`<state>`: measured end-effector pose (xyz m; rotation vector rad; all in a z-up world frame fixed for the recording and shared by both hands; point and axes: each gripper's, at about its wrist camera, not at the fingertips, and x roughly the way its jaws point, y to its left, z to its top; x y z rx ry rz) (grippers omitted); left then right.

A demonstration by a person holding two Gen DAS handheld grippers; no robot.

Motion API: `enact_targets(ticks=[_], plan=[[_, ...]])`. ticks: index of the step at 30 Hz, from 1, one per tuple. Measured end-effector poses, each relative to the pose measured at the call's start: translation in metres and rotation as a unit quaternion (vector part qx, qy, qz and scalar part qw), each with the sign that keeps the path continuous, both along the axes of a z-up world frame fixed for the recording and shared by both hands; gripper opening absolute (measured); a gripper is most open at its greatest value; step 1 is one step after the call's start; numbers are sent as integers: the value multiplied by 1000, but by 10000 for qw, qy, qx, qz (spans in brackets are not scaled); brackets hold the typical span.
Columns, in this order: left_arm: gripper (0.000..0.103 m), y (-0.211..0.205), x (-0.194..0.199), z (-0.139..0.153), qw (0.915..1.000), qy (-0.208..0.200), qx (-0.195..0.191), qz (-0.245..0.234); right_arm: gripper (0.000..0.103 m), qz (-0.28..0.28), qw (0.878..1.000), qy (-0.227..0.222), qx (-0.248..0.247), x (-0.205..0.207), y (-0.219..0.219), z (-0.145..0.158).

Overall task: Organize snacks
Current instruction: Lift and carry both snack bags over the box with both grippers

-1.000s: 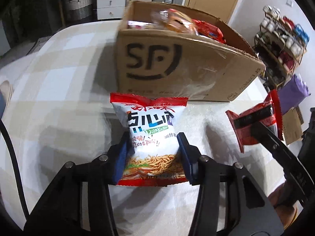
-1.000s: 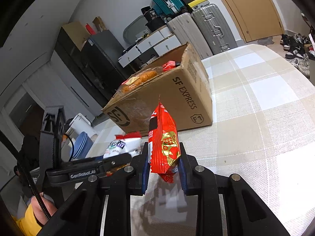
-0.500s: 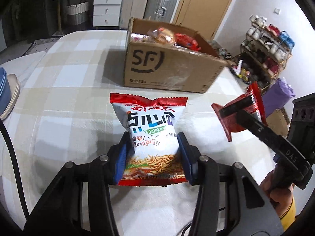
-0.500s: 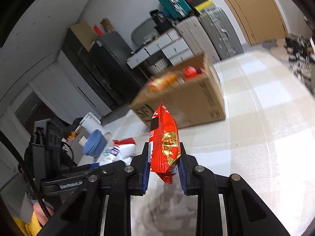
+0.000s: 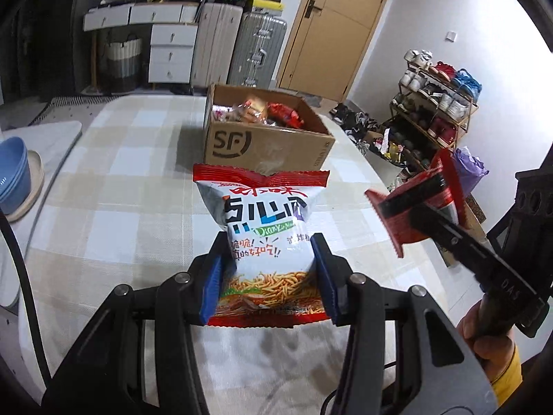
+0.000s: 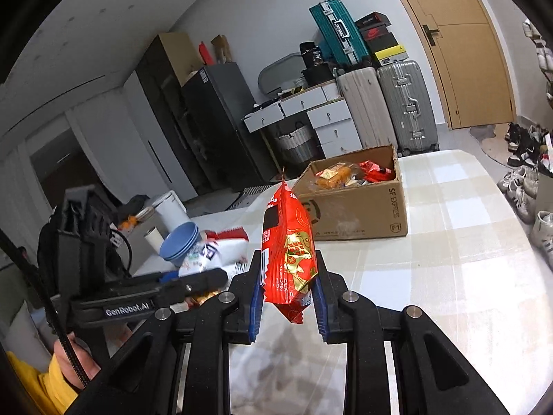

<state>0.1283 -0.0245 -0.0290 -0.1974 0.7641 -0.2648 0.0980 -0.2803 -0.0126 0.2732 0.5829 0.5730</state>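
My left gripper [image 5: 266, 269] is shut on a white noodle-snack bag [image 5: 262, 238] with red ends, held above the table. My right gripper [image 6: 287, 294] is shut on a red snack bag [image 6: 288, 252], held upright in the air. That red bag [image 5: 414, 204] also shows at the right of the left wrist view; the white bag [image 6: 214, 252] shows at the left of the right wrist view. An open SF cardboard box [image 5: 266, 145] holding several snacks stands farther back on the checked table; it also shows in the right wrist view [image 6: 359, 207].
The checked tablecloth [image 5: 121, 214] covers the table. Blue bowls [image 5: 13, 169] sit on a side surface at the left. A shoe rack [image 5: 439, 103] stands to the right, suitcases and drawers [image 5: 221, 45] behind.
Both grippers have risen and pulled back from the box with their bags still held; the box now looks smaller and farther away.
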Motion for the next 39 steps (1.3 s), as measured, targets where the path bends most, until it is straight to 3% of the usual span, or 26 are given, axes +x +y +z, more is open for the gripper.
enact_targets(ticks=[13,28,39], plan=[[44,2,-33,2,10000,-24,3,-67,25,167,9997,166,-51,-14,10,-18],[44,0,-12,-21,9998,198,46,-65,25,257,9982,493,218,2,10,-40],[44,3,36,-6,9999,142,12,-98,25,229,9978,311,544,35,-6,-13]])
